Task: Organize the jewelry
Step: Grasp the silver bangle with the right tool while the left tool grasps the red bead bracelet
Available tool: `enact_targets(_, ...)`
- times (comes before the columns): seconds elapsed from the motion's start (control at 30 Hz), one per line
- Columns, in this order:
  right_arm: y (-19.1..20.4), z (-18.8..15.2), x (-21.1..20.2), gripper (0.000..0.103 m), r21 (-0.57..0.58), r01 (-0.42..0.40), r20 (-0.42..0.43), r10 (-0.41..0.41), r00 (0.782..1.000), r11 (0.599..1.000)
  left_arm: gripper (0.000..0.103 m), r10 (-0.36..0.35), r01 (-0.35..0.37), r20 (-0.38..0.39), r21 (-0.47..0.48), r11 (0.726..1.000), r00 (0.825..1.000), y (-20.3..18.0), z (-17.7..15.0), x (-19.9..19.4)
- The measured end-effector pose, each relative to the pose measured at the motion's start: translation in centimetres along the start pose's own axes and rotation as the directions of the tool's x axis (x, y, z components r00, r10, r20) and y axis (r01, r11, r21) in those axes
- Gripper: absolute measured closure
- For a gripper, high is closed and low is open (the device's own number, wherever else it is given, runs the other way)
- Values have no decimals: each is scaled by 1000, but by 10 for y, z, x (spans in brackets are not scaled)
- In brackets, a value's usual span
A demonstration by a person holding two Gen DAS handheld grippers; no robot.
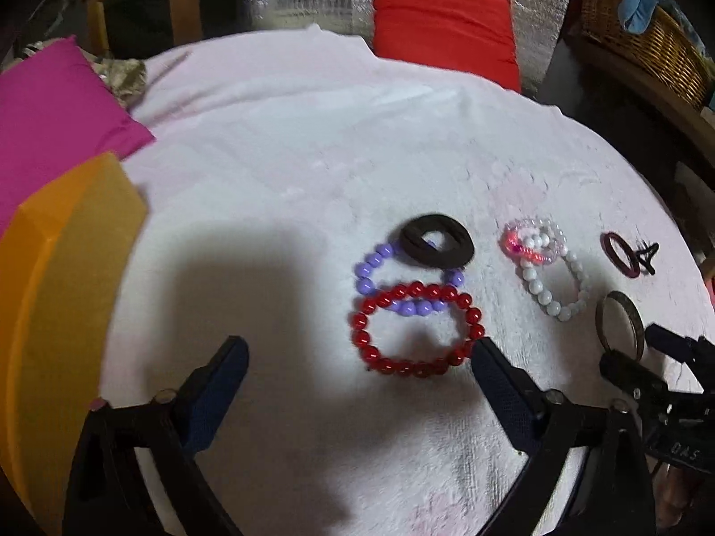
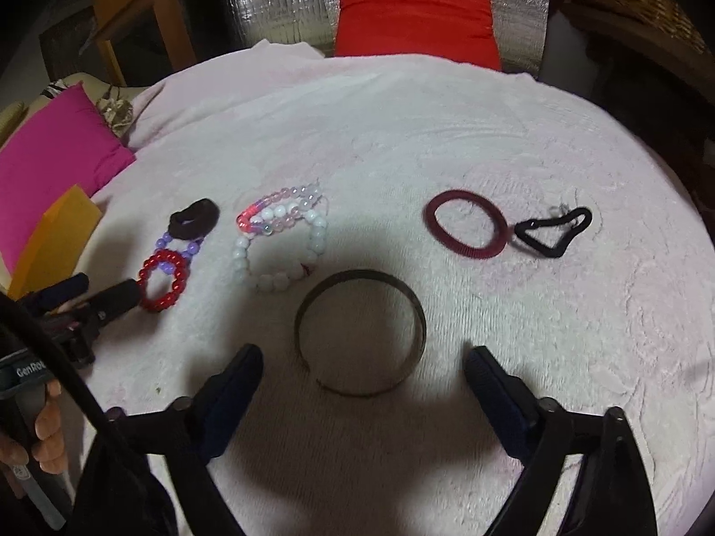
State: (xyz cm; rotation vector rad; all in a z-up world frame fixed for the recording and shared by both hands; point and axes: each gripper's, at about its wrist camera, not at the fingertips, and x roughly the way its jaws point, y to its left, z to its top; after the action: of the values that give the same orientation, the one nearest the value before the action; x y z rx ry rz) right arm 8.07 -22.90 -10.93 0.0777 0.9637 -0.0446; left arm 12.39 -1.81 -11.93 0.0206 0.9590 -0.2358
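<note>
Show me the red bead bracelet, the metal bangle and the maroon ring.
red bead bracelet (image 1: 357, 337): left wrist view, left-side beads.
metal bangle (image 2: 420, 321): right wrist view, right band.
maroon ring (image 2: 469, 252): right wrist view, near edge.

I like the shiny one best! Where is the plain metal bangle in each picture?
Left wrist view: the plain metal bangle sits at the far right edge, partly behind the right gripper.
Right wrist view: the bangle lies bottom centre, just ahead of the open jaws.
Shared landmark: the white bead bracelet beside it.
</note>
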Motion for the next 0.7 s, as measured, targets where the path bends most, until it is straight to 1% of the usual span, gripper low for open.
enact_targets(0.03, 1, 0, 0, 23, -3, 10, 6, -10, 1000, 1000, 14, -11, 11, -8, 3, 1000, 1000, -1, 0, 3)
enact_targets(0.07, 0, 0, 0, 26, -3, 17, 10, -17, 1000, 1000, 20, -27, 27, -19, 5, 1000, 999, -2, -1, 6)
enact_targets(0.1, -1, -1, 0, 29, 3, 21, 19, -21, 1000, 1000, 21, -33, 33, -17, 5, 999, 999, -4, -1, 7)
enact_targets(0.13, -3, -2, -1, 33, 10, 20, 25, -20, 999, 1000, 24, -37, 37, -8, 7, 999, 999, -5, -1, 6)
enact_targets(0.17, -4, -3, -2, 36, 16, 19, 31, -20, 999, 1000, 33, -49, 49, 1, 8, 999, 999, -5, -1, 5)
enact_targets(0.2, -7, -4, -3, 41, 25, 18, 37, -19, 999, 1000, 38, -62, 62, 1, 8, 998, 998, -5, -1, 4)
enact_targets(0.23, -9, -4, -4, 41, 33, 15, 43, -17, 999, 999, 48, -81, 81, 1, 9, 997, 997, -5, -1, 5)
enact_targets(0.27, -11, -5, -5, 41, 41, 4, 47, -6, 999, 999, 55, -100, 100, 1, 9, 995, 995, -5, -2, 4)
enact_targets(0.3, -15, -6, -6, 41, 49, -6, 52, 4, 999, 999, 59, -109, 109, 3, 12, 994, 994, -7, -1, 5)
enact_targets(0.37, -16, -7, -8, 41, 54, -14, 59, 10, 998, 998, 74, -119, 119, 10, 19, 993, 993, -7, -2, 3)
enact_targets(0.4, -17, -7, -9, 42, 57, -19, 62, 16, 998, 998, 77, -128, 128, 13, 21, 992, 992, -6, -3, 2)
enact_targets(0.43, -17, -7, -10, 42, 59, -26, 67, 22, 998, 998, 88, -140, 140, 14, 24, 990, 990, -6, -4, 1)
enact_targets(0.47, -17, -8, -12, 42, 62, -32, 72, 27, 997, 998, 94, -145, 145, 9, 27, 989, 989, -6, -4, 1)
enact_targets(0.57, -22, -10, -16, 42, 74, -45, 77, 39, 996, 996, 95, -158, 158, 12, 32, 987, 987, -6, -5, -2)
enact_targets(0.7, -26, -10, -24, 42, 85, -57, 95, 49, 994, 995, 97, -199, 198, 22, 39, 979, 980, -8, -4, -9)
